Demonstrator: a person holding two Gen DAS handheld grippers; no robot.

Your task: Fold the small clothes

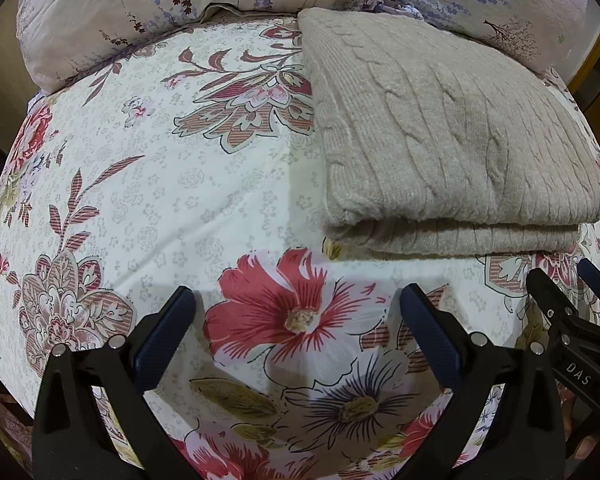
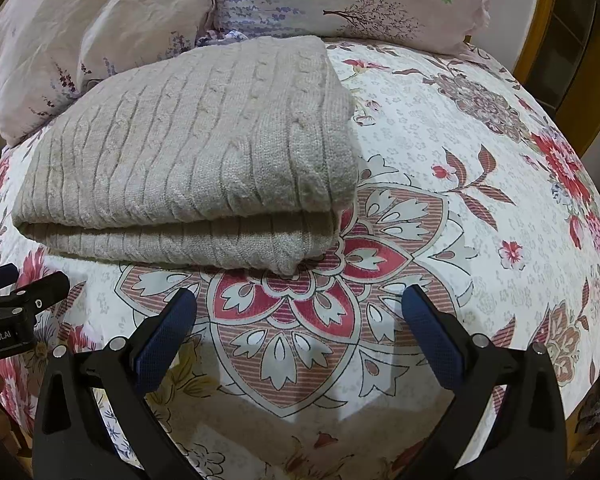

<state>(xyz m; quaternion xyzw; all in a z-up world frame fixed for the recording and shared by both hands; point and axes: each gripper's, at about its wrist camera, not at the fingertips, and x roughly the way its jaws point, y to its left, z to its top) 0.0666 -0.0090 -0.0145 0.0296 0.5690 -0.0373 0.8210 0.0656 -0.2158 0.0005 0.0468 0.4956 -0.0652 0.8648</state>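
Note:
A beige cable-knit sweater (image 1: 440,132) lies folded in a thick rectangle on the floral bedspread (image 1: 188,184); it also shows in the right wrist view (image 2: 192,152), with its folded edge facing me. My left gripper (image 1: 296,300) is open and empty over the bedspread, in front of and left of the sweater. My right gripper (image 2: 300,300) is open and empty just in front of the sweater's near right corner. The right gripper shows at the right edge of the left wrist view (image 1: 568,280); the left gripper shows at the left edge of the right wrist view (image 2: 16,280).
Pillows with a lavender print (image 1: 140,12) lie behind the sweater at the head of the bed, also in the right wrist view (image 2: 340,0). A wooden frame (image 2: 560,60) stands beyond the bed's right edge.

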